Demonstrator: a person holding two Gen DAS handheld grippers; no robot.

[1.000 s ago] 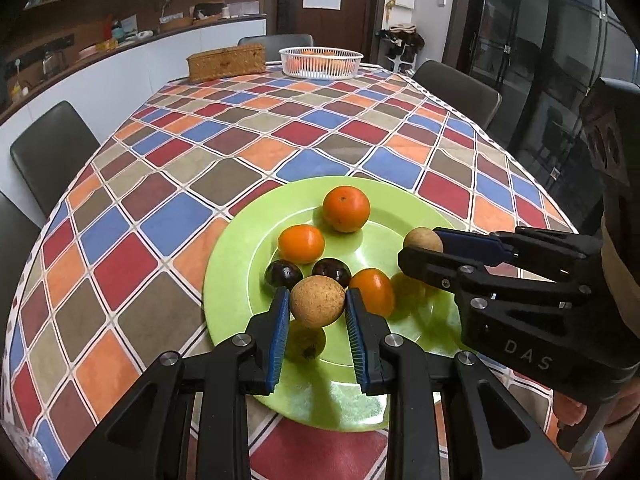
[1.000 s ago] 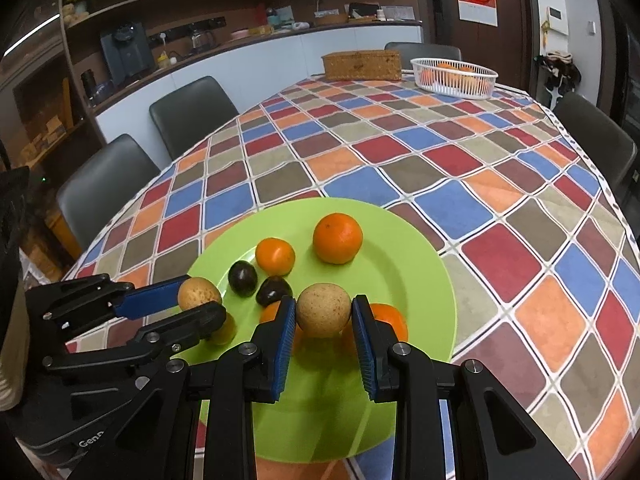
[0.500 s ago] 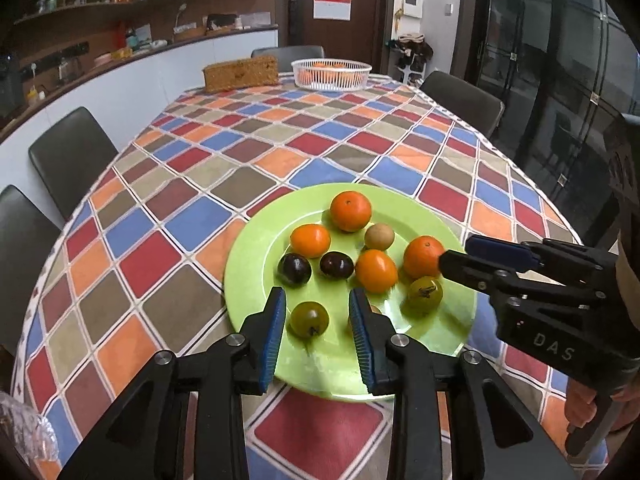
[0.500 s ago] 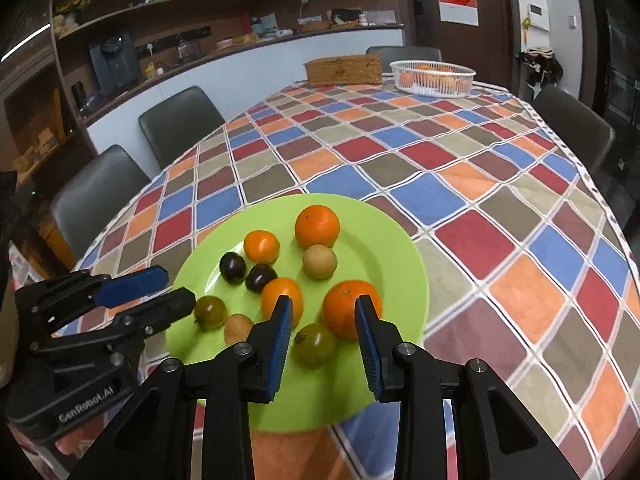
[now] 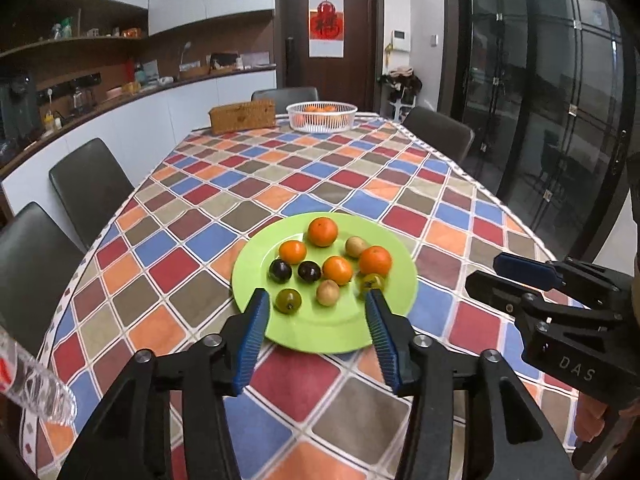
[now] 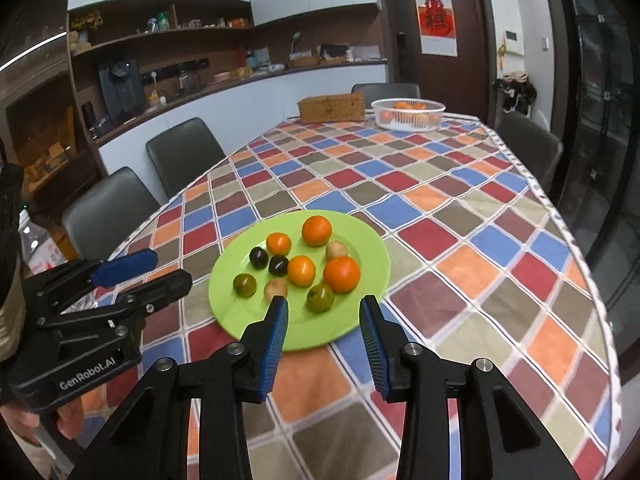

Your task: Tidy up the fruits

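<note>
Left wrist view: left gripper (image 5: 316, 312) empty, jaws opening, above near rim of green plate (image 5: 320, 336). Fruits (image 5: 336, 270) lie loose on plate.

Right wrist view: right gripper (image 6: 323, 318) likewise empty, jaws opening; plate sits on checkered tablecloth (image 6: 480, 248).

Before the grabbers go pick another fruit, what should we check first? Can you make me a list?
1. Left gripper empty: ok, jaws opening, nothing between them.
2. Right gripper empty: ok, jaws opening, nothing held.
3. All fruit on the green plate: ok, none on the tablecloth.
4. Both grippers clear of the fruit: ok, both are short of the plate's near rim.
5. Near tan fruit free to grab: ok, a gap on each side.
6. Room in the white basket: cannot tell, too far away.
</note>
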